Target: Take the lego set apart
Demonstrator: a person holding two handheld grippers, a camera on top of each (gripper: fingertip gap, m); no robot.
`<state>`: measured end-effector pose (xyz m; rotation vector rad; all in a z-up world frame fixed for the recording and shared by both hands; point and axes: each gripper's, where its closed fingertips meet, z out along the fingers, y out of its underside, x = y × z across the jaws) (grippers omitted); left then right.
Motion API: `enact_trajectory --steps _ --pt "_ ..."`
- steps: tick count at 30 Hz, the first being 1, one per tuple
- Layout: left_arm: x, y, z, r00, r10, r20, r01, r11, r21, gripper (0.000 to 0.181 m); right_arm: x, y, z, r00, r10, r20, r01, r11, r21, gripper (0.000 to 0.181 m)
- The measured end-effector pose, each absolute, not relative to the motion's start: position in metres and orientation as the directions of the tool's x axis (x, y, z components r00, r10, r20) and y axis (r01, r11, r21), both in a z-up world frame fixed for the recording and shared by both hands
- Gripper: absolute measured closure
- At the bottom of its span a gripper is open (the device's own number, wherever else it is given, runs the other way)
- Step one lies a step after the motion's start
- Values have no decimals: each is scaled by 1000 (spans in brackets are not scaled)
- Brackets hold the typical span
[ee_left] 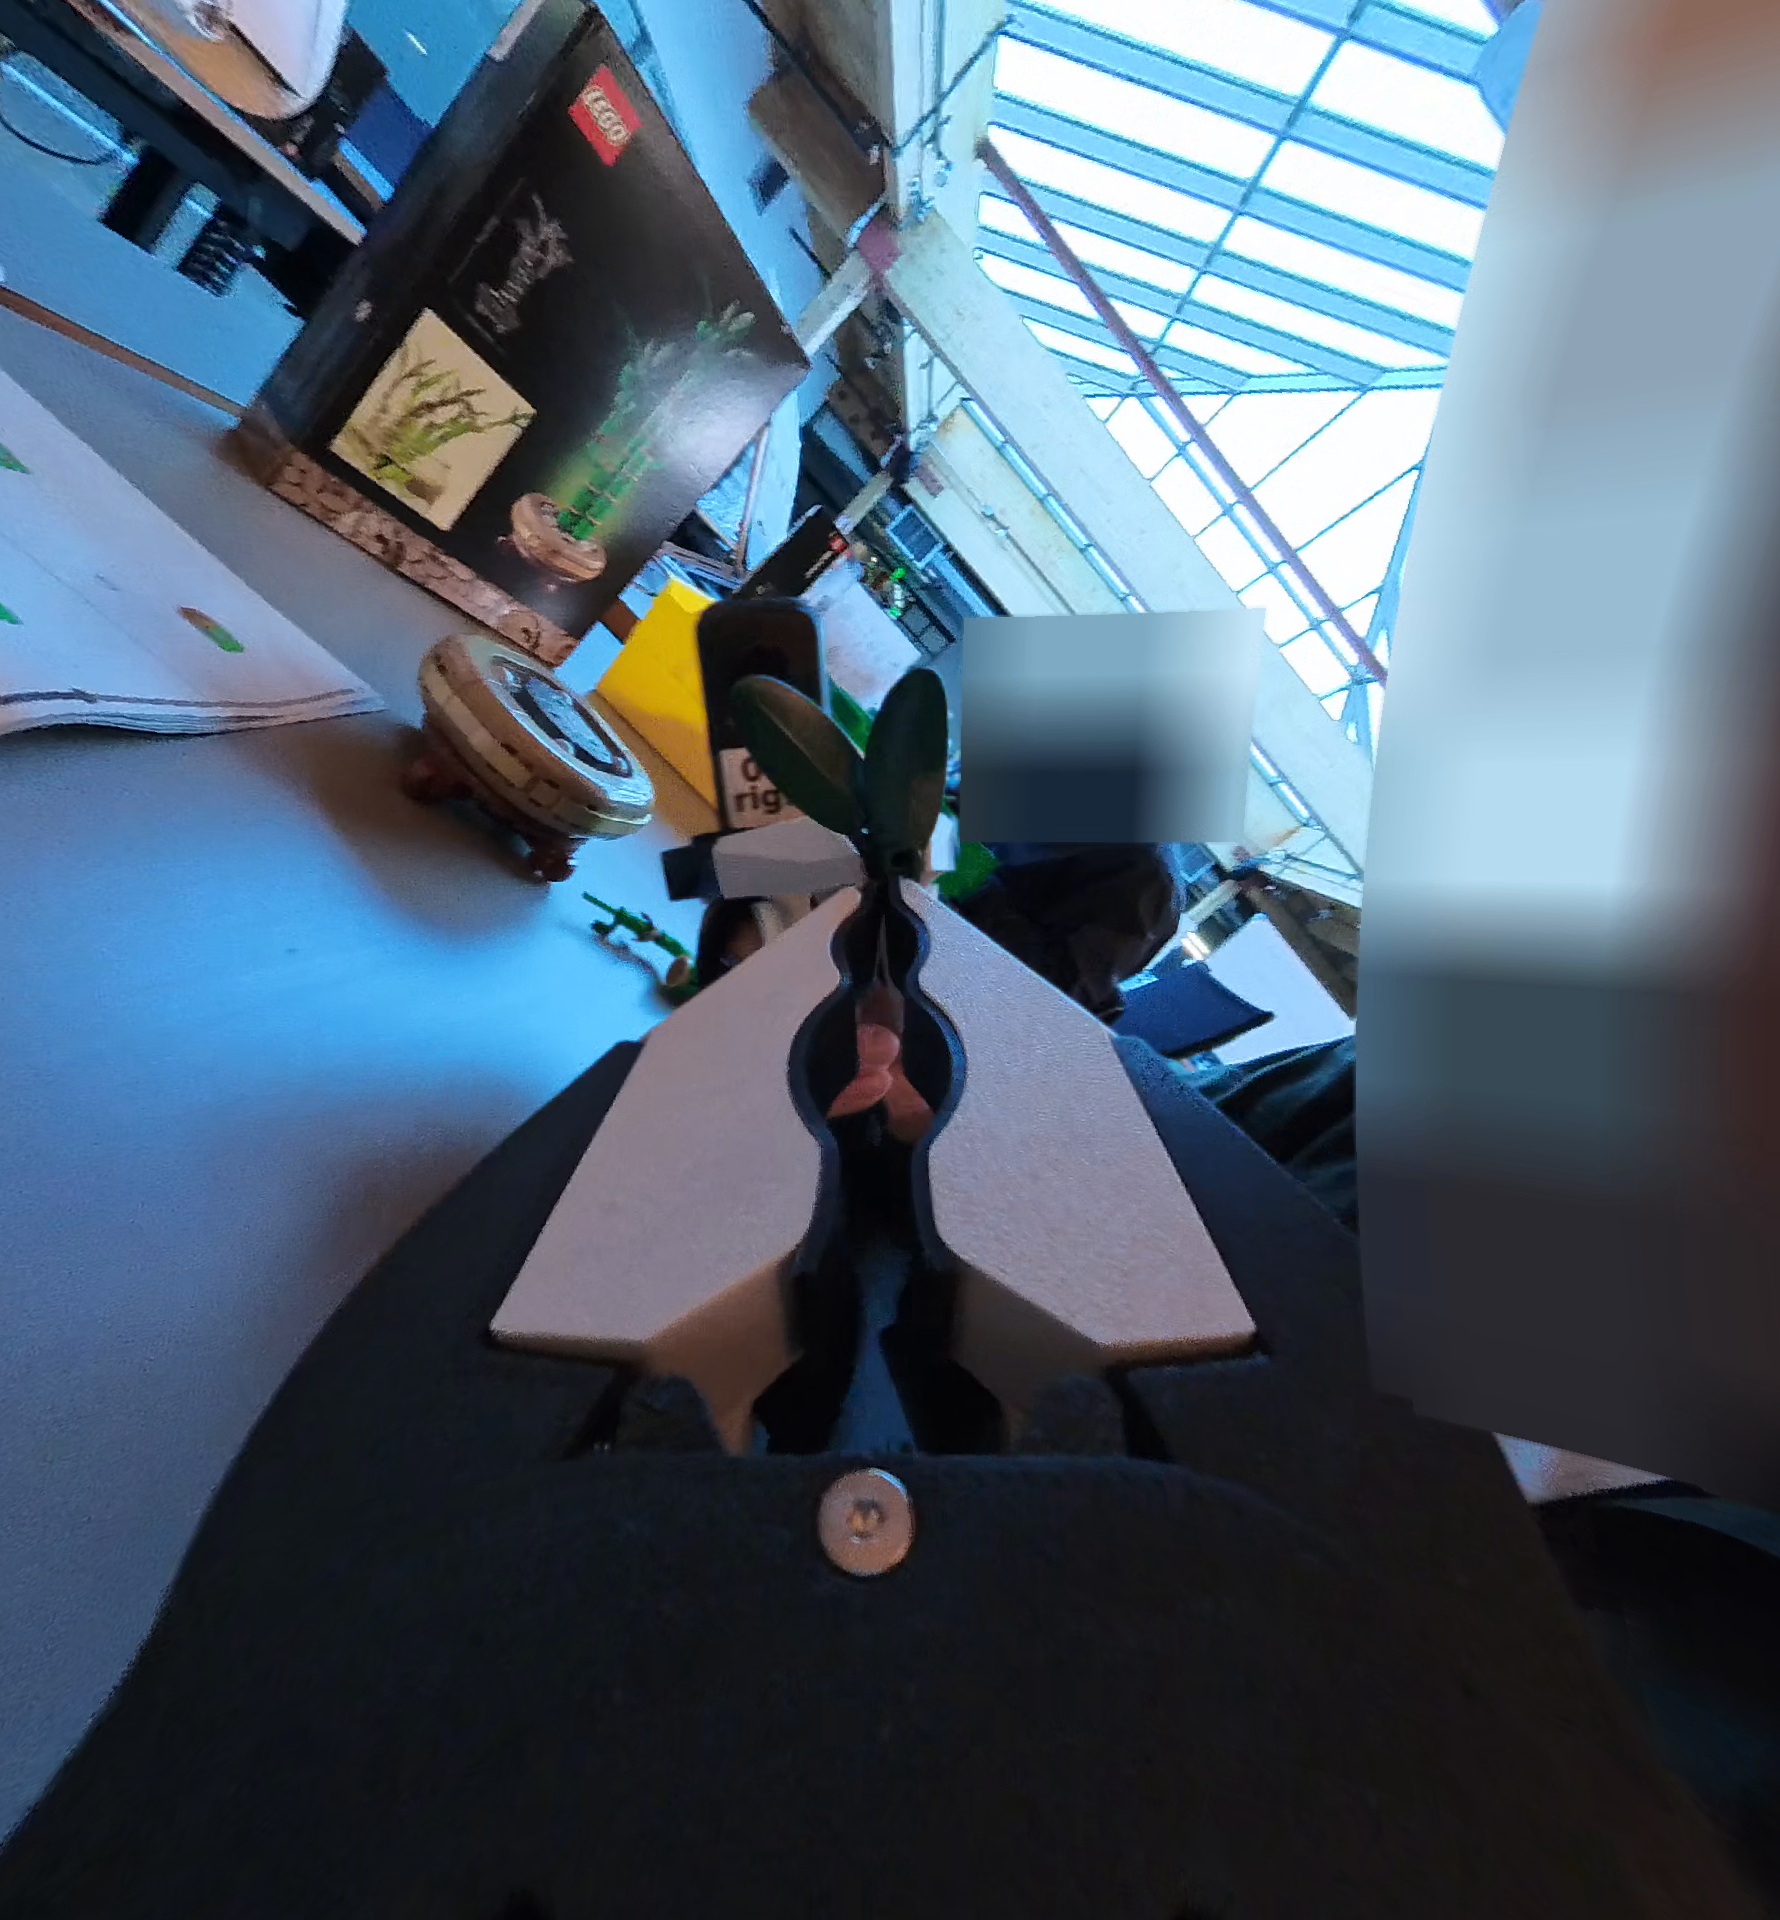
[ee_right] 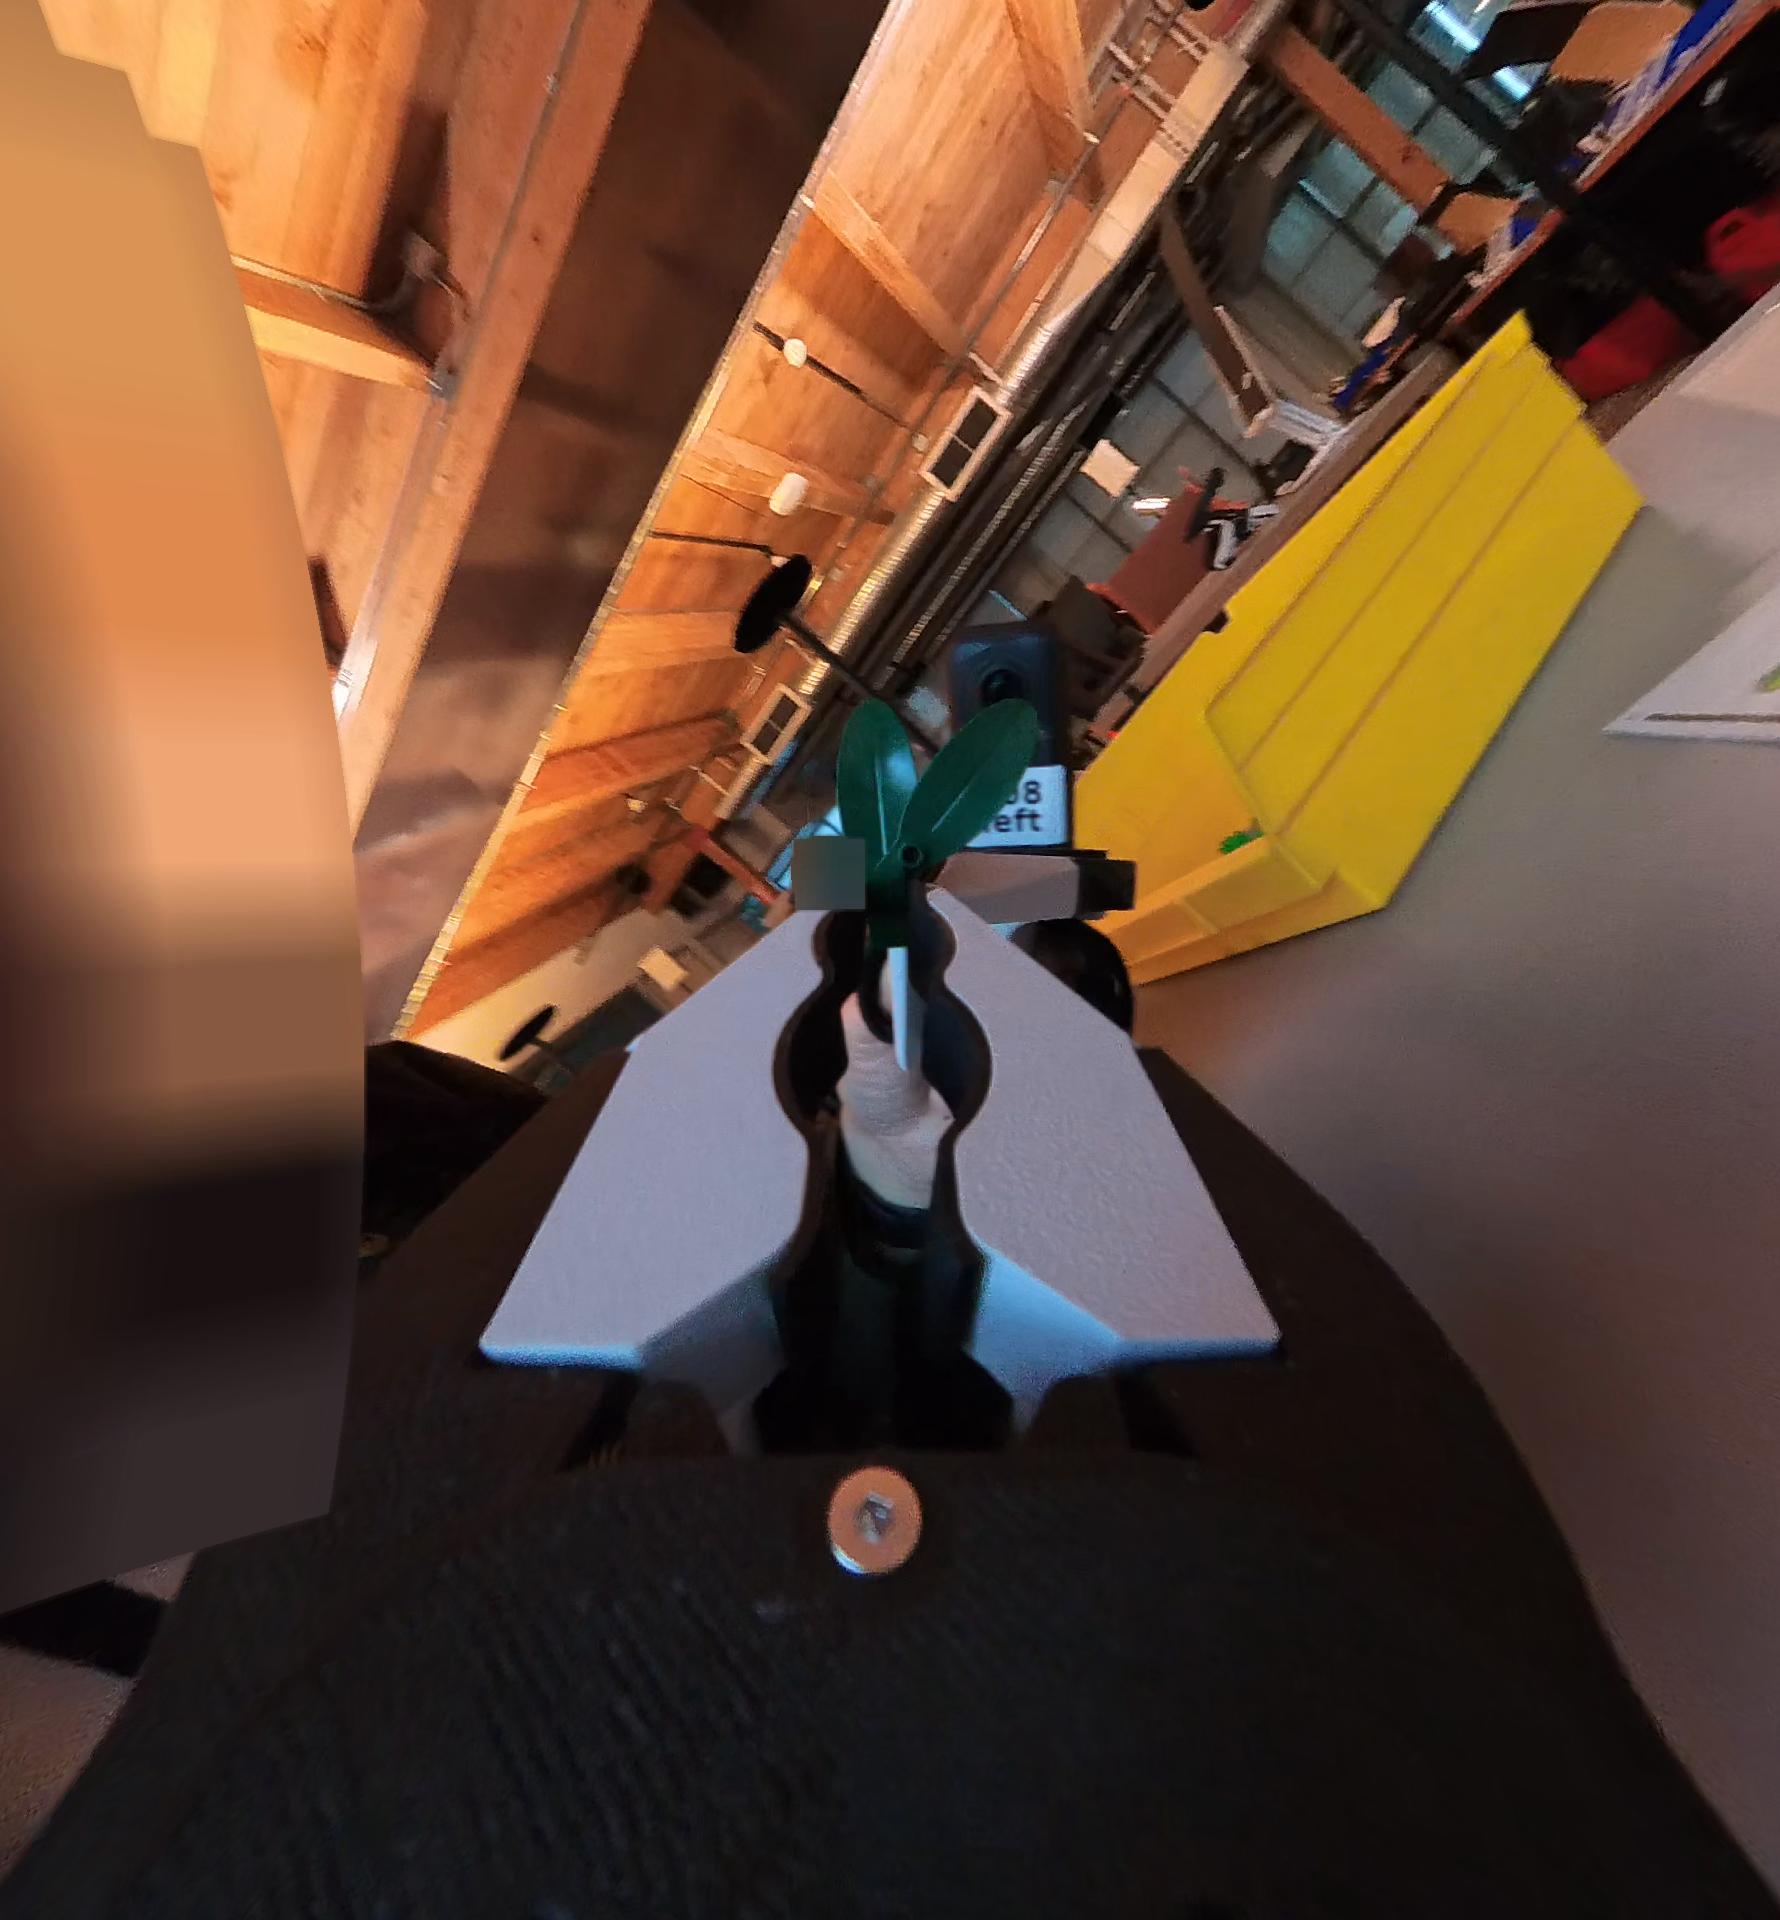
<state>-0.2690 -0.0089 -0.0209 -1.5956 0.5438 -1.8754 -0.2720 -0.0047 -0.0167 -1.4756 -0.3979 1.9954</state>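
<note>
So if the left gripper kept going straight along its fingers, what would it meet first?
Probably the right gripper, facing it just beyond the dark green leaf piece pinched at the left gripper fingertips; depth is hard to judge.

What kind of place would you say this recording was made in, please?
Probably a workshop or industrial hall with a work table: exposed timber ceiling beams, a glazed roof, shelving with stored gear, and a yellow storage bin on the grey table.
</note>
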Motion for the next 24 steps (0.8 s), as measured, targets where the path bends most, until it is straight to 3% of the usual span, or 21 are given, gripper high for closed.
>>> enact_trajectory --steps 1,2,4,8,22,24 --pt "-269 -8 -21 -75 -686 724 190 -723 -665 181 -272 -4 -17 -157 655 -739 -300 -744 -597 176" --pt "-269 -6 -21 -66 -687 723 197 -720 -666 177 -272 -2 -19 -123 669 -733 -300 -729 -616 176" --pt "-270 0 -21 -51 -677 734 224 -724 -652 145 -273 0 -26 -63 688 -723 -279 -708 -649 175" --pt "-268 -3 -23 -49 -680 732 201 -724 -660 172 -274 -1 -26 -58 690 -722 -277 -706 -652 175" --pt "-269 1 -34 188 -796 575 127 -561 -818 176 -276 4 -35 52 699 -713 -279 -675 -683 176" --pt "-268 -1 -28 183 -811 556 140 -538 -831 176 -275 1 -28 -7 680 -733 -310 -698 -645 176"
